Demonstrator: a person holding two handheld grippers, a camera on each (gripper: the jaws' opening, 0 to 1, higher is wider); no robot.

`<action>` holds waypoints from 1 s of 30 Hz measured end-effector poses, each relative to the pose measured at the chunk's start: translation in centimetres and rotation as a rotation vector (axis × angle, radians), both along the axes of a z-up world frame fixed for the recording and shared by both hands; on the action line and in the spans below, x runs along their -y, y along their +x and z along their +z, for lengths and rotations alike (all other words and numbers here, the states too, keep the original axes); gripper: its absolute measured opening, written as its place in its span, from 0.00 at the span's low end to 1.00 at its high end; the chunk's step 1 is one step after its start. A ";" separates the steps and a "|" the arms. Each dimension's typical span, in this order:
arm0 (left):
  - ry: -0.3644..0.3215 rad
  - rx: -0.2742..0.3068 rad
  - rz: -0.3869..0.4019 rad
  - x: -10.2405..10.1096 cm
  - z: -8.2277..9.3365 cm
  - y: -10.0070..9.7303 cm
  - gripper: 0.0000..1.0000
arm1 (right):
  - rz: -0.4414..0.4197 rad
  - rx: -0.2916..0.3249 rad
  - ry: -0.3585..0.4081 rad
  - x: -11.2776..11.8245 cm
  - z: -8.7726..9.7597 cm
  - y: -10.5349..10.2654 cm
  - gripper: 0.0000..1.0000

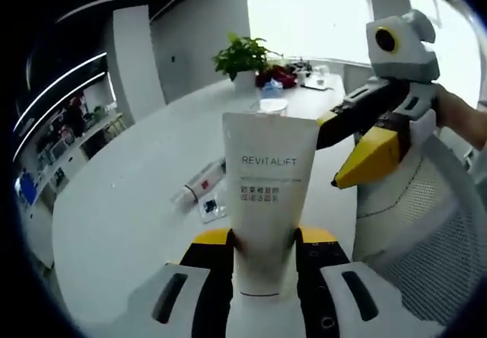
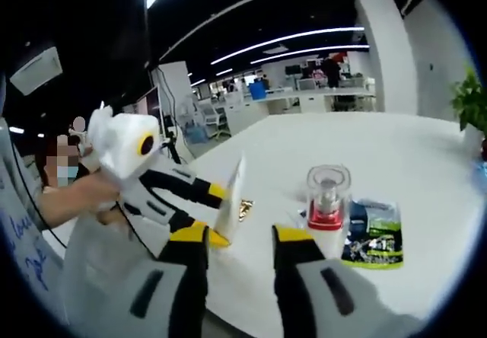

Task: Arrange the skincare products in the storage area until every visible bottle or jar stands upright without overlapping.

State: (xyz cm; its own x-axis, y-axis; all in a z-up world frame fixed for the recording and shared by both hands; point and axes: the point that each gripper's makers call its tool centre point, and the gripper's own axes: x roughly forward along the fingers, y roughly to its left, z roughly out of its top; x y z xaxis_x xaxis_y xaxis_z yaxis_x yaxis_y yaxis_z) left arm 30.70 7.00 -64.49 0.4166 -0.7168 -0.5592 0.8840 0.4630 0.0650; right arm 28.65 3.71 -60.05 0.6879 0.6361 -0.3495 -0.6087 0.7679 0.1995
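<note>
Left gripper (image 1: 262, 254) clamps upright tube (image 1: 266, 201) above table (image 1: 122, 216); right gripper (image 2: 240, 247) open near bottle (image 2: 327, 197).

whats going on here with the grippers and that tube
A person is sorting skincare items on a white table with two handheld tools. The left tool is shut on a white tube marked REVITALIFT, holding it upright. The right tool is open and holds nothing, close beside the tube. A clear-capped bottle stands on the table next to a flat sachet; another small tube lies flat.
</note>
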 end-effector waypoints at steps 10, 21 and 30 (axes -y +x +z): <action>-0.030 0.002 0.023 1.0 0.3 -0.6 0.28 | 0.028 -0.031 0.038 -1.2 -0.2 0.8 0.24; -0.045 -0.006 0.065 1.6 0.1 -0.4 0.28 | 0.057 -0.081 0.084 -0.9 -0.2 1.5 0.13; -0.067 -0.037 0.077 2.2 0.1 -0.6 0.29 | 0.102 -0.070 0.070 -0.4 0.0 1.4 0.09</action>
State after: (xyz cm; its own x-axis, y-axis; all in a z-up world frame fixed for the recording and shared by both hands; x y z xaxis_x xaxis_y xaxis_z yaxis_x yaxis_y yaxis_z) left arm 30.11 4.82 -64.35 0.4513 -0.7201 -0.5271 0.8471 0.5315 -0.0008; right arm 30.03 4.08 -60.04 0.5936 0.7262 -0.3469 -0.6660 0.6852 0.2948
